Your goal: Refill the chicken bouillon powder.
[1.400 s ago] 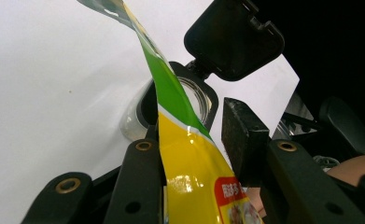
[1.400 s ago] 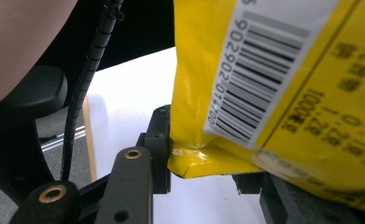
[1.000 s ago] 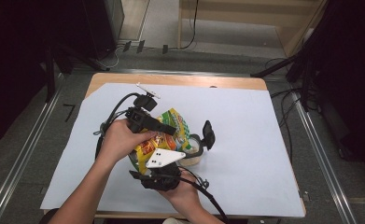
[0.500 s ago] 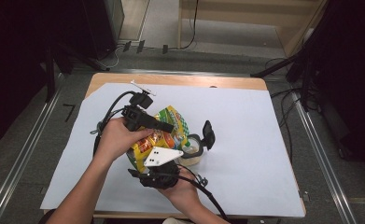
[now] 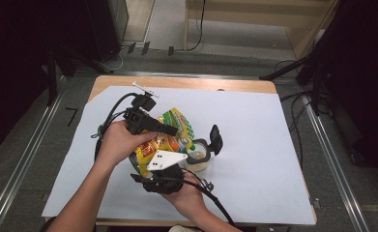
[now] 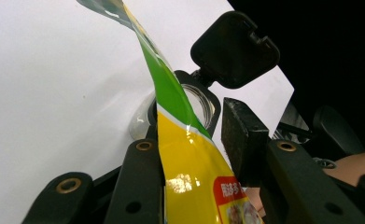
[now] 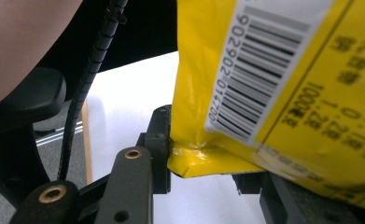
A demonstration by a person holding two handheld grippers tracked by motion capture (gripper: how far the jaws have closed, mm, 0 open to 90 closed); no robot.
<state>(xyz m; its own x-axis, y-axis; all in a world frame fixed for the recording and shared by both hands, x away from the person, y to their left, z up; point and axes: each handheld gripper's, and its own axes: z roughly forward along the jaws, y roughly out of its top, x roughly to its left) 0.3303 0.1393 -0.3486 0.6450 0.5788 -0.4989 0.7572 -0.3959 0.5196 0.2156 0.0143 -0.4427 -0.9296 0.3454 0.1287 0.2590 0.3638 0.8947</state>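
Both grippers have hold of the same yellow-green snack bag, held tilted over the white sheet near the table's middle. Left gripper comes in from about 9 o'clock and its jaws are pinched on the bag's upper part. Right gripper sits at 6 o'clock below the bag, jaws clamped on its bottom corner by the barcode. At roughly 3 o'clock from the bag sits a clear jar, its black flip lid standing open, and the bag's green end dips toward the jar's mouth.

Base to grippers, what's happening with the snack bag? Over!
Left gripper and right gripper both pinch the yellow bag. Bag tipped over the open clear jar. Jar's black lid flipped back, nothing blocking.
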